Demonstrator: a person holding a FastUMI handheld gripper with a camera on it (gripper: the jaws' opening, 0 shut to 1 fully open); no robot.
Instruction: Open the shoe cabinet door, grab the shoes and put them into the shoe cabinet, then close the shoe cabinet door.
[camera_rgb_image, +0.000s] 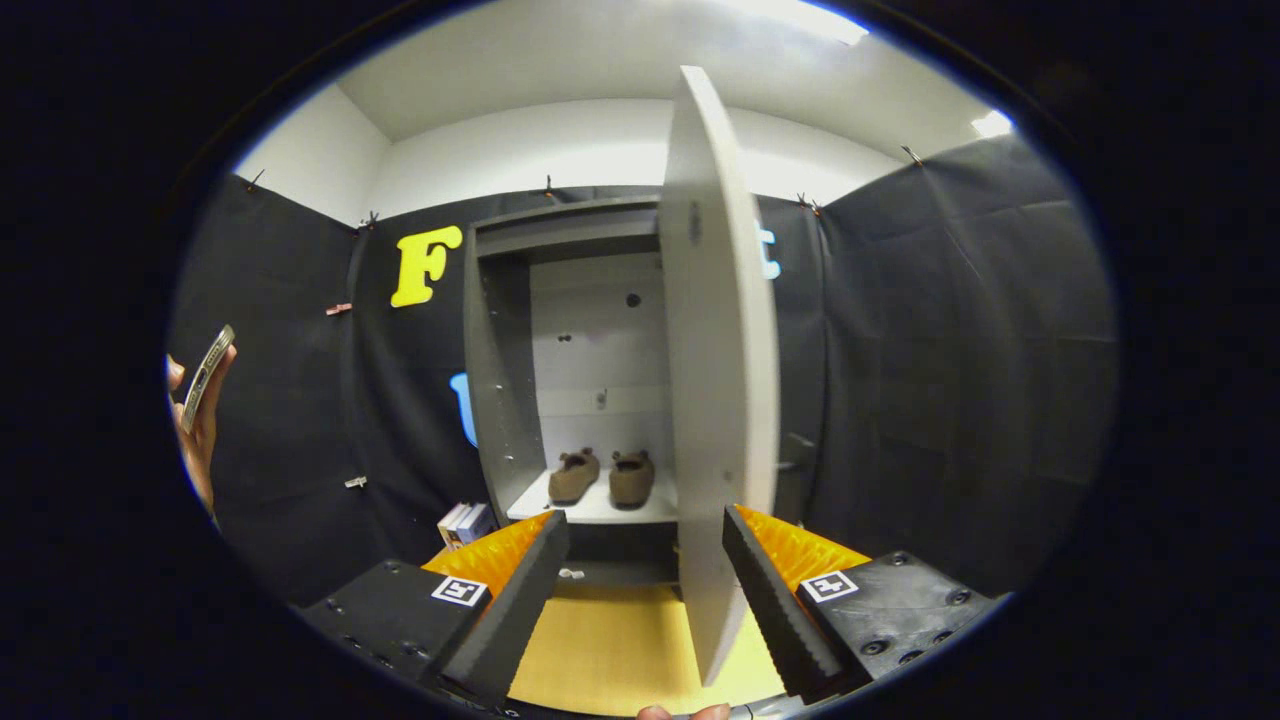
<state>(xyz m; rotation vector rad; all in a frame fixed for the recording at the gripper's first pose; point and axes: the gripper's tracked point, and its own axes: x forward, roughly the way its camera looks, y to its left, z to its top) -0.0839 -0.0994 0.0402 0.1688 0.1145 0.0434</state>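
Tool (645, 590) recorded with fingers spread wide, nothing pinched. The shoe cabinet door (720, 380) is seen edge-on, swung out toward the tool; its lower edge sits between the fingers, close to the right finger (775, 600). Whether that finger touches the door cannot be told.

The pair of brown shoes (602, 477) is noted on the bottom shelf (590, 510) inside the shoe cabinet (500, 360), side by side, well beyond the fingertips and ahead of the left finger. Placement is judged done; closing the door is judged the remaining step.

Risks noted:
- The door could be pushed on its thin edge only, so that the finger slips off and the door stops half open. Cause: edge-on approach with little contact face.
- The door could be pinched if the fingers were pressed together here, which would drag rather than swing it.
- A hard push could slam the door and jolt the cabinet; the shoes could shift toward the front of the shelf and block full closing.

Also recorded: a hand (200, 420) holding a phone (207, 378) far off to the left of the tool; some books (465, 522) on the floor beside the cabinet's base, just beyond the left finger; wooden floor (610, 650) beneath the tool.
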